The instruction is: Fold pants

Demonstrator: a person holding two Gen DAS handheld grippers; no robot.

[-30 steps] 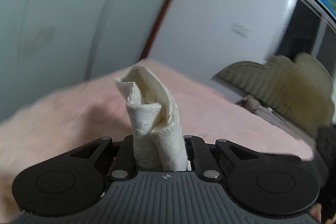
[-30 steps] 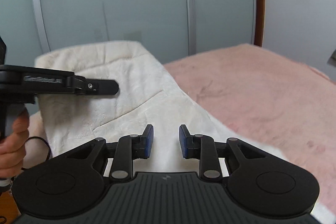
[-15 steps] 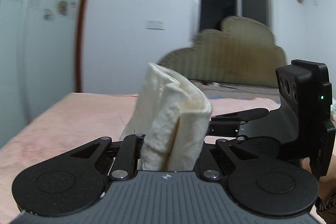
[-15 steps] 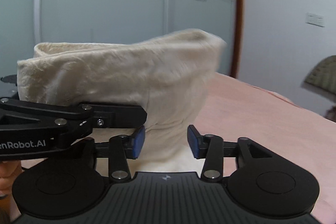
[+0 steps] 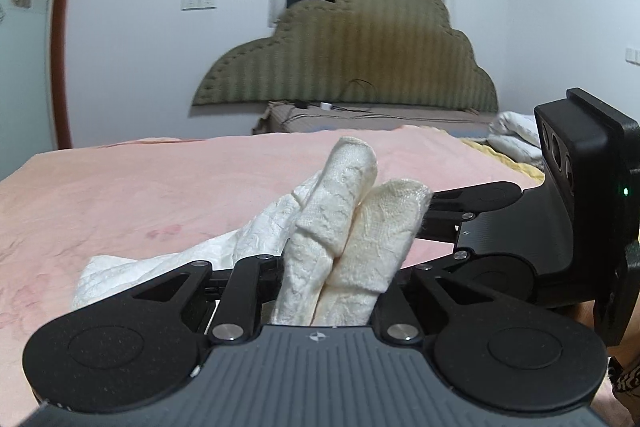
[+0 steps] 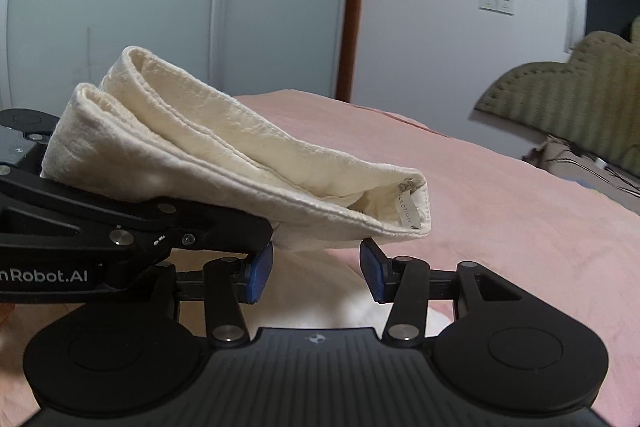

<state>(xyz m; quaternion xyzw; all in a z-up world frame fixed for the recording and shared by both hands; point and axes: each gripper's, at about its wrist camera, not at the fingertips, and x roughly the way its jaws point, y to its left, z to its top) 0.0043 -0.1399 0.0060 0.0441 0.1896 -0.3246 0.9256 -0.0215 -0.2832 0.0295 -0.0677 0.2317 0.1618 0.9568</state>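
Note:
The cream pants (image 5: 344, 227) are bunched in thick folds between the fingers of my left gripper (image 5: 332, 287), which is shut on them; the rest trails down to the left onto the pink bed (image 5: 160, 195). In the right wrist view the pants (image 6: 208, 163) hang as a folded band with a label at the end, held up by the left gripper (image 6: 120, 223) at the left. My right gripper (image 6: 316, 269) is open with blue pads (image 6: 260, 271), just below the band's lower edge, holding nothing. It also shows in the left wrist view (image 5: 472, 203) at the right.
The pink bed cover (image 6: 500, 227) spreads all around. An olive padded headboard (image 5: 360, 55) stands at the far end with a cable and small items below it. A white cloth pile (image 5: 516, 139) lies at the far right. Wardrobe doors (image 6: 160, 7) stand behind.
The left gripper has swung round and lowered with the pants, now facing the headboard. The right gripper has opened wider and sits under the hanging waistband end.

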